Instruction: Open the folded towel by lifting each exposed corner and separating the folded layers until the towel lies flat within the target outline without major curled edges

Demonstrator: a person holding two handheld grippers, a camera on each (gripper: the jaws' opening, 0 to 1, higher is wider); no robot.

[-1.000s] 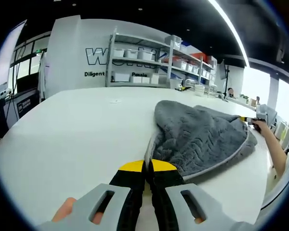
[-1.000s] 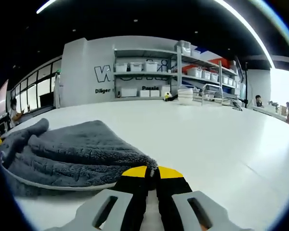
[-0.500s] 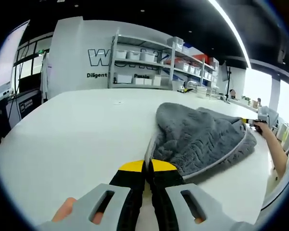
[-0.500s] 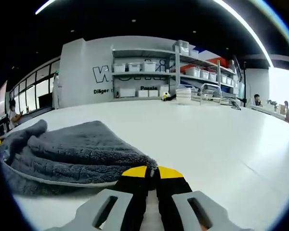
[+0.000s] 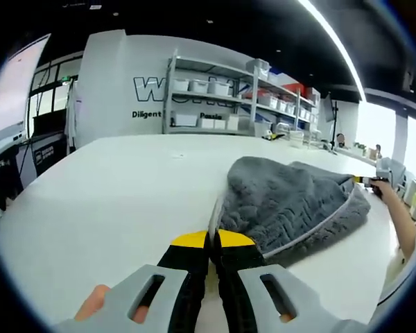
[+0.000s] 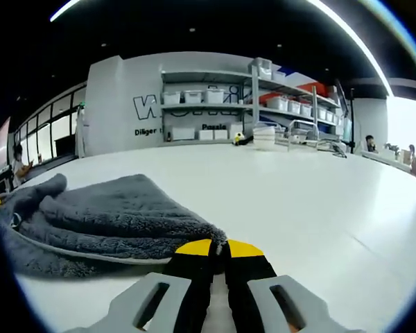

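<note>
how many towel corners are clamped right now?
2. The left gripper is shut on the near corner of the towel; the right gripper is shut on another. Other corners may be hidden in the folds.

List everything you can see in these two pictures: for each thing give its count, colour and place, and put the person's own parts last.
towel: one, grey, bunched on the table between both grippers
table: one, white, under the towel
shelving: one rack, pale, white bins, back wall
wall lettering: dark, on the white wall
left gripper: one, yellow-tipped, shut on a towel corner
right gripper: one, yellow-tipped, shut on a towel corner
hand: one, behind the left gripper
</note>
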